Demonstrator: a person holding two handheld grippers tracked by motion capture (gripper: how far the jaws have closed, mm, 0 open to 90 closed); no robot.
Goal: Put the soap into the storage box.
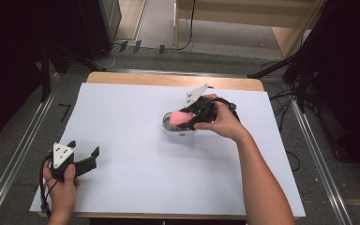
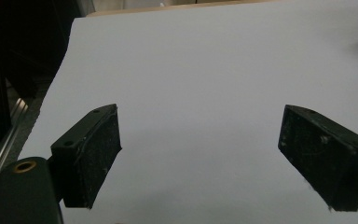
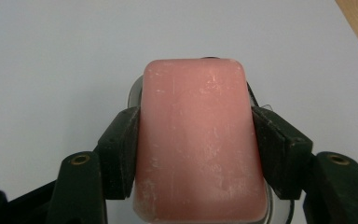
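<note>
A pink bar of soap (image 3: 198, 140) is clamped between the two black jaws of my right gripper (image 3: 196, 149), one pad pressing on each long side. In the high view the right gripper (image 1: 187, 119) holds the pink soap (image 1: 179, 117) just over a small white dish (image 1: 174, 130) near the middle of the table. The dish's pale rim (image 3: 134, 88) peeks out behind the soap. My left gripper (image 1: 83, 149) rests at the table's front left corner, and its jaws stand wide apart over bare white paper (image 2: 200, 135).
A large white sheet (image 1: 136, 168) covers the wooden table (image 1: 168, 78). Metal rails (image 1: 23, 140) run along both sides of the table. Cables and dark stands lie on the floor beyond the far edge.
</note>
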